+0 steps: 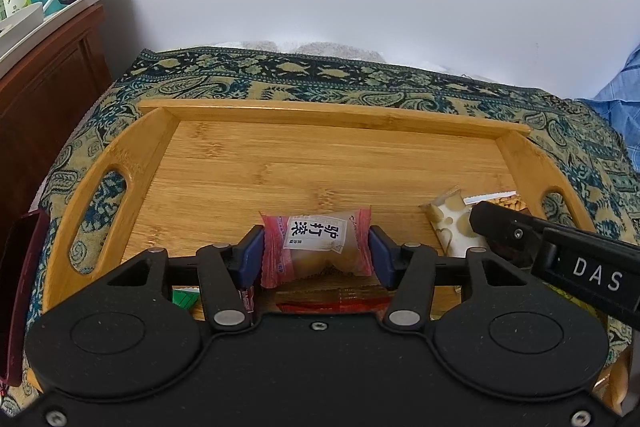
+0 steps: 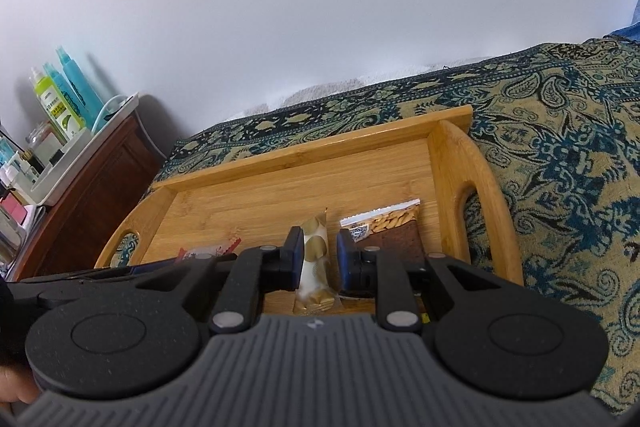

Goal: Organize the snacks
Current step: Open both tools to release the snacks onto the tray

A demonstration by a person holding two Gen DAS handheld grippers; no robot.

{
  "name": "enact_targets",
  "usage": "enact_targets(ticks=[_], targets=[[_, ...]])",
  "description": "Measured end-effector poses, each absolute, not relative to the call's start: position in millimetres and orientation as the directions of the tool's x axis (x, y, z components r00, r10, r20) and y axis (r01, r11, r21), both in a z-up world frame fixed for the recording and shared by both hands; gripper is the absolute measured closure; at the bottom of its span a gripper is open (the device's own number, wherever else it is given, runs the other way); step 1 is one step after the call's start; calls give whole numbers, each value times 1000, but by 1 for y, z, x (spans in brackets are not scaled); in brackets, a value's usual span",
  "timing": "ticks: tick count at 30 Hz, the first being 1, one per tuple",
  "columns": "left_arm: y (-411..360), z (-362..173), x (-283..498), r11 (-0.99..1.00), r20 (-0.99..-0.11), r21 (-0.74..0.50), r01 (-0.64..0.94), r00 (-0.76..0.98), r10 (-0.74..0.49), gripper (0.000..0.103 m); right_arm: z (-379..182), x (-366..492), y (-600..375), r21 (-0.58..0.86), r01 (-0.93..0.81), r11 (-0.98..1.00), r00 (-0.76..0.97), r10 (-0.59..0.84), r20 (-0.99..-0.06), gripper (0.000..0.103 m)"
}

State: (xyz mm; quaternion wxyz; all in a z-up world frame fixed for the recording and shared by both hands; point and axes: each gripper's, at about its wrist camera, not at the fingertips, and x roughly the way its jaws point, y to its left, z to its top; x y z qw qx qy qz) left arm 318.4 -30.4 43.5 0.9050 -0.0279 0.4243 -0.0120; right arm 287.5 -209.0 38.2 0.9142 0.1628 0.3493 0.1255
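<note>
We see 1 bamboo tray (image 1: 224, 163) mid-frame on the paisley cloth (image 1: 280, 75), left gripper (image 1: 316, 253) jaws parted around the pink snack packet (image 1: 316, 247), lower centre, right gripper (image 2: 319, 259) clamped on the gold-dotted packet (image 2: 314, 259), peanut packet (image 2: 394, 217) just right

pink snack (image 1: 316, 247): pink-edged clear wrapper w/ white label, black characters; pale cake inside; lies flat, crosswise, near front-middle of tray; crimped ends point left & right.
gold snack (image 2: 315, 255): slim white packet w/ gold dots & hearts; lengthwise, front to back, right of pink snack; crimped far end tilted up.
cracker pack (image 2: 390, 217): clear pack, white serrated top edge, tan sticks inside; beside gold snack, by tray's right handle.
brown slab (image 2: 394, 239): dark brown, flat; overlaps cracker pack's near part.
red wrapper (image 1: 332, 305): red/orange, at tray's near edge, mostly hidden.
tray (image 1: 320, 155): bamboo, raised rim, cut-out handles both ends; far half bare; sits on patterned cloth.
</note>
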Motion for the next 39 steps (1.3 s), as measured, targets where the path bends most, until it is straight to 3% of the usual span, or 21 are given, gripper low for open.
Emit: enact_targets(ticks=[4,8,20,39], targets=[[-29,52,311,998,-755,-58,2,655,-46,42,43,284,-211,388,-122,914,735,346,-584,73],[-28,66,299,999,-735,-45,11,677,-41,33,52,275,-213,380,-133,915,751,344,-564,47],[-25,107,242,999,-678,-25,23,734,-34,20,94,229,-231,406,-136,904,821,332,-464,16],[-28,137,120,999,-569,8,41,822,-29,10,120,119,-238,395,-205,895,880,346,-326,0]])
